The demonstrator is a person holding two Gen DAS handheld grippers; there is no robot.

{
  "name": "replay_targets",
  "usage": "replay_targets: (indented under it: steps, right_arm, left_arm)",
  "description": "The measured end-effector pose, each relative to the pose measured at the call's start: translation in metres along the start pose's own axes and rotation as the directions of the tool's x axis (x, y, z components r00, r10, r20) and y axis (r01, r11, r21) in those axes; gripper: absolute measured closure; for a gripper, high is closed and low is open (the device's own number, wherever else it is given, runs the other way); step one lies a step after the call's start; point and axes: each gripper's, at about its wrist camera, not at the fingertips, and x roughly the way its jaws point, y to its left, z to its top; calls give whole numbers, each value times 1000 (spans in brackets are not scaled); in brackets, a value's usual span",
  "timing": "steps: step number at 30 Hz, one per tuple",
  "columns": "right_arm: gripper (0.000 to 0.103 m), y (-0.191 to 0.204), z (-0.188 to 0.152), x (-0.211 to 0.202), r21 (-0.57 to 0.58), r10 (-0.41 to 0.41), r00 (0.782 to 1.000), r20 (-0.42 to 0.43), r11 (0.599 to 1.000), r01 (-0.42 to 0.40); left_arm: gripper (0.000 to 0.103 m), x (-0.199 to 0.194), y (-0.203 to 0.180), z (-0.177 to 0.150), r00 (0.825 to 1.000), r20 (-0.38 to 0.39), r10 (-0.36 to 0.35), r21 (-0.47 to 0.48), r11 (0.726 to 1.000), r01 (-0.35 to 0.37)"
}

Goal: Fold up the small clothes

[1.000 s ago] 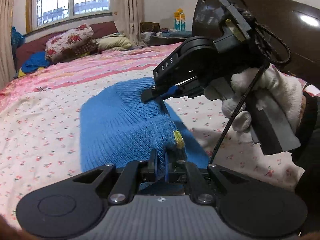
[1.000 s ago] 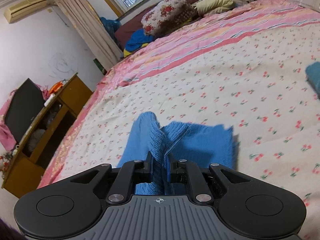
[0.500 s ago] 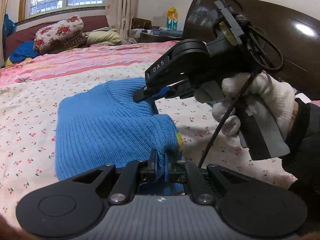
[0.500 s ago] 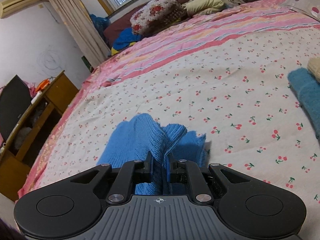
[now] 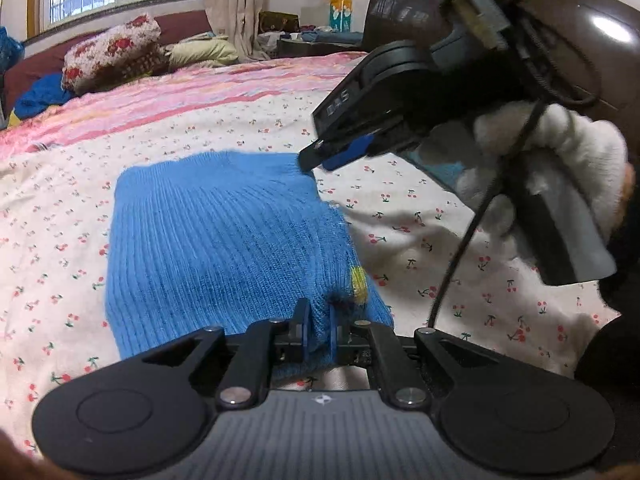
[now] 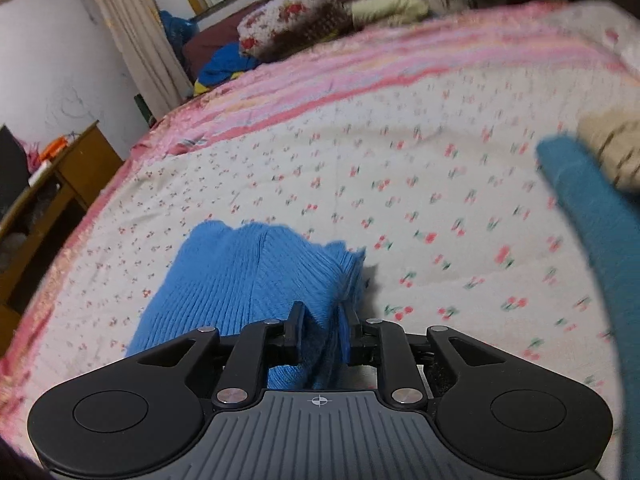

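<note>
A blue knit garment (image 5: 224, 232) lies folded flat on the cherry-print bed sheet (image 5: 400, 220). My left gripper (image 5: 318, 312) is shut on its near edge, beside a small yellow mark (image 5: 358, 284). In the left wrist view, my right gripper (image 5: 310, 158), held by a white-gloved hand (image 5: 552, 160), touches the garment's far right corner. In the right wrist view, the right gripper (image 6: 322, 316) has a bunched fold of the blue knit (image 6: 248, 276) between its pads. Its jaws are opening, and the cloth still fills the gap.
A folded teal cloth (image 6: 592, 216) and a beige item (image 6: 612, 152) lie on the bed to the right. A floral pillow (image 5: 112, 52) sits at the far side. The dark headboard (image 5: 600, 40) stands right, a wooden cabinet (image 6: 60, 184) left of the bed.
The raised blue knit has come down and now lies flat on the sheet. The right gripper's jaws stand a little wider, and its view has swung toward the teal cloth.
</note>
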Motion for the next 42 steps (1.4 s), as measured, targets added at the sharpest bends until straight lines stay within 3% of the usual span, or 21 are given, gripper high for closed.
replay_targets:
  steps: [2, 5, 11, 15, 22, 25, 33, 37, 42]
  right_arm:
    - [84, 6, -1, -15, -31, -10, 999, 42, 999, 11]
    - [84, 20, -7, -34, -70, 70, 996, 56, 995, -66]
    - [84, 39, -37, -37, -169, 168, 986, -16, 971, -168]
    - [87, 35, -52, -17, -197, 88, 992, -87, 975, -104]
    - [90, 31, -55, -14, -244, 12, 998, -69, 969, -29]
    - [87, 31, -55, -19, -234, -20, 998, -63, 972, 5]
    - [84, 50, -49, -46, -284, -3, 999, 49, 959, 17]
    - [84, 53, -48, -32, -286, 3, 1000, 31, 958, 6]
    - [84, 39, -56, -12, -246, -27, 999, -33, 969, 18]
  left_arm:
    - [88, -3, -3, 0, 1000, 2, 4, 11, 1000, -4]
    - [87, -6, -4, 0, 1000, -2, 13, 16, 1000, -13]
    - [87, -19, 1, -4, 999, -6, 32, 24, 999, -32]
    - [87, -22, 5, -6, 999, -13, 44, 15, 999, -43]
    - [85, -31, 12, -6, 997, -7, 76, 24, 997, -76]
    - [85, -33, 18, -3, 994, -7, 105, 28, 994, -105]
    - [85, -39, 38, 8, 987, 26, 157, 13, 988, -157]
    - [85, -28, 44, 14, 987, 21, 162, -10, 987, -162]
    - [84, 0, 42, 9, 985, -60, 162, -2, 987, -163]
